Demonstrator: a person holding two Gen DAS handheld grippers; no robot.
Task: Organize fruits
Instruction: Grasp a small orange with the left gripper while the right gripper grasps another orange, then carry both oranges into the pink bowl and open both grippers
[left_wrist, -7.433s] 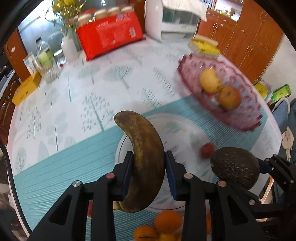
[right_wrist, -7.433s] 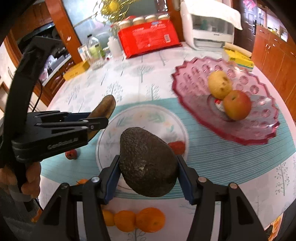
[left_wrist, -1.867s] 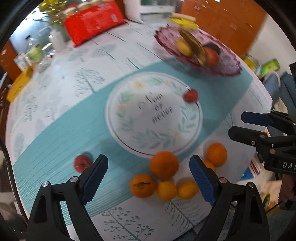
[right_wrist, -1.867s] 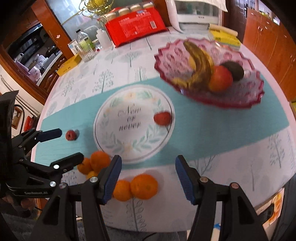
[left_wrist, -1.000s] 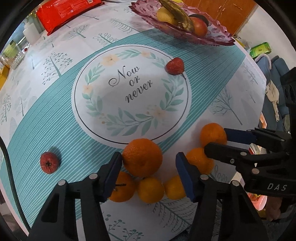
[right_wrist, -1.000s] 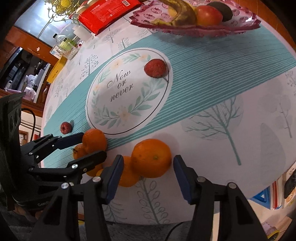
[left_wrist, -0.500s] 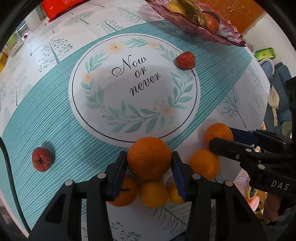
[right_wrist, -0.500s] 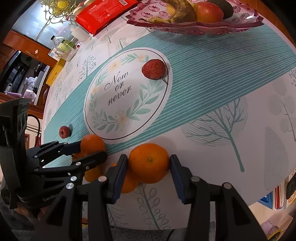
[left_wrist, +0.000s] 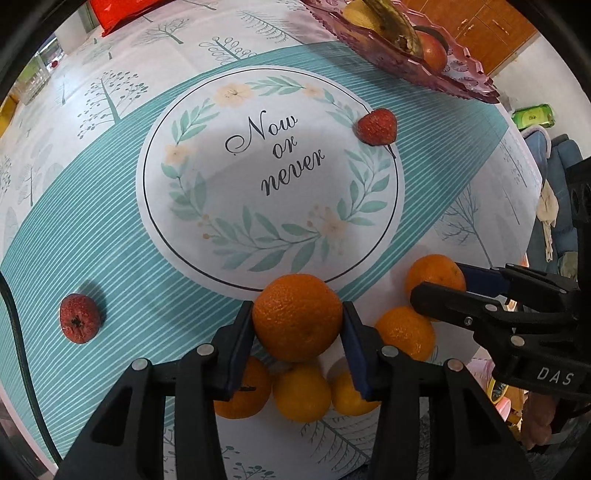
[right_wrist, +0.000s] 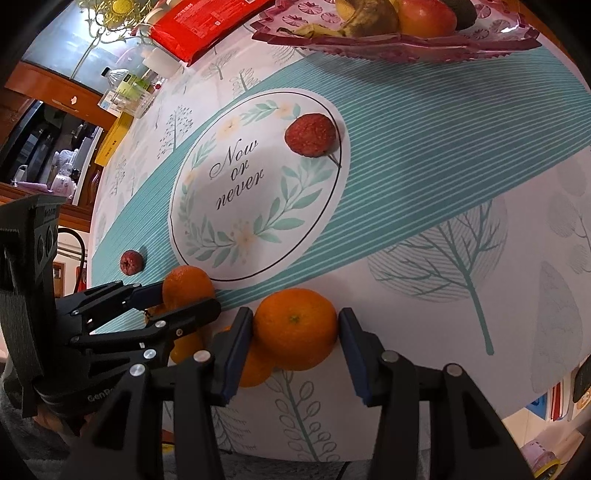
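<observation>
A: Start at the left edge — what's lying there?

B: A small dark red fruit (left_wrist: 79, 319) sits alone on the teal stripe of the worktop (left_wrist: 92, 221), well apart from the rest. Next comes the left tool (left_wrist: 297, 325), its blue pads pressed against both sides of a big orange (left_wrist: 297, 317) at the near rim of the printed "Now or never" circle (left_wrist: 269, 177).

A: Is that orange off the cloth?

B: I cannot tell; it looks gripped but barely raised, if at all. Three more oranges (left_wrist: 301, 397) huddle just beneath and behind it.

A: And further right?

B: Another orange (left_wrist: 404, 332) lies loose between the two tools, then the right tool (right_wrist: 295, 332) pinches its own orange (right_wrist: 295, 328) on the white part of the cloth, near the worktop's front edge. Seen from the left camera, that orange (left_wrist: 436, 273) is partly hidden by the tool's black finger.

A: Where does the fruit go?

B: Most likely the pink glass dish (right_wrist: 406, 44) at the far right, which already holds a banana (right_wrist: 365, 14), a red apple (right_wrist: 426, 16) and an avocado (right_wrist: 465, 11). A red strawberry-like fruit (right_wrist: 312, 134) lies on the way.

A: So which step is this?

B: The pick-up, I judge — both grips made, the carry not yet begun. The next move calls for lifting straight up so the neighbouring oranges don't roll, then crossing above the red fruit and setting down in the dish's free spots.
</observation>
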